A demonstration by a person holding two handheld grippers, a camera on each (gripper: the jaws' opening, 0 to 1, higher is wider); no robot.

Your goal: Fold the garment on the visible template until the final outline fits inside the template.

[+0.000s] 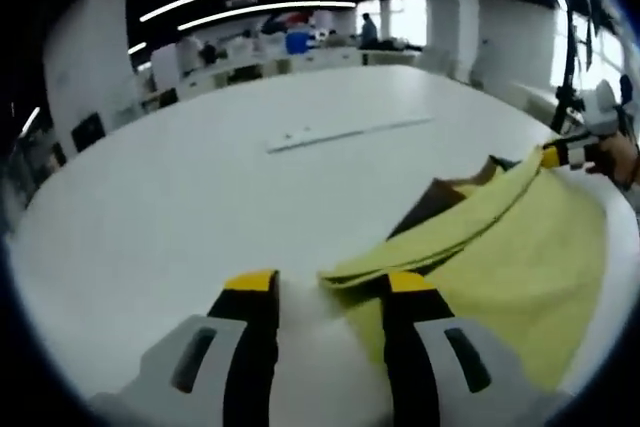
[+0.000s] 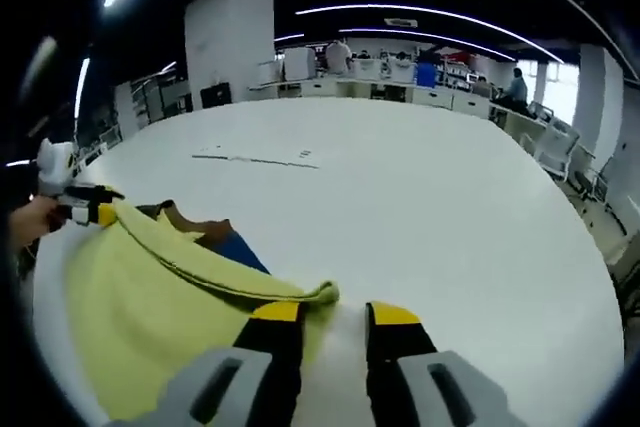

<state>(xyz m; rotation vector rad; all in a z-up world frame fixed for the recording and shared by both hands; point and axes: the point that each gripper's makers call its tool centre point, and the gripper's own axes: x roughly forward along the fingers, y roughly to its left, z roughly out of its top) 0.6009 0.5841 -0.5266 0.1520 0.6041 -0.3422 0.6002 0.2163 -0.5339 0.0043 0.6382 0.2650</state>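
- The yellow garment (image 1: 500, 267) lies flat on the white tabletop (image 1: 200, 207), with one edge folded over into a thick ridge.
- A brown and blue thing, maybe the template (image 2: 215, 237), peeks out from under the far side of the garment. I cannot tell how big it is.
- The left gripper (image 1: 328, 292) sits at one end of the folded edge. Its jaws stand apart, with a corner of cloth between them. It looks let go, not pinching.
- The right gripper (image 2: 335, 315) sits at the other end of the same edge. Its jaws also stand apart, with the cloth tip just beside one jaw.
- The long folded edge runs straight from one gripper to the other.
- Each gripper is near its own corner, so I think the next move needs both to close and carry the edge across together.
- A thin white strip (image 1: 345, 133) lies far off on the tabletop.
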